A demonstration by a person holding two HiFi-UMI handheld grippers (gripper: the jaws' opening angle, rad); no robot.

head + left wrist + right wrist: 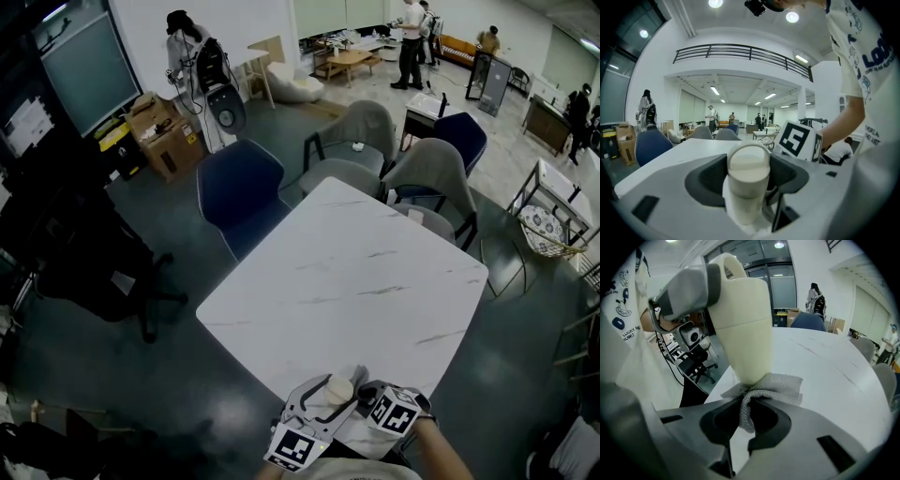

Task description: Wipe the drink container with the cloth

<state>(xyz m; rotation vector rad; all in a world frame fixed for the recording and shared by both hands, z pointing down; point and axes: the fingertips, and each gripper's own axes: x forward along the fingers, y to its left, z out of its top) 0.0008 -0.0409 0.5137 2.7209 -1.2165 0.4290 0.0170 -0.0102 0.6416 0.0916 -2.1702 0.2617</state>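
A cream drink container [339, 389] is held above the table's near edge, in front of the person's body. My left gripper [323, 405] is shut on it; in the left gripper view the container [749, 174] stands upright between the jaws of that gripper [749, 187]. My right gripper [371, 398] sits just to its right, shut on a grey mesh cloth [765, 389]. In the right gripper view, the cloth bunches out of this gripper [749, 420] and presses against the container's [743, 319] lower end. The left gripper's jaw clamps the container's top.
The white marble table [347, 272] stretches ahead. A blue chair [239, 192] and grey chairs [427, 173] stand on its far sides, and a black office chair [89, 258] is at the left. People stand far off across the room.
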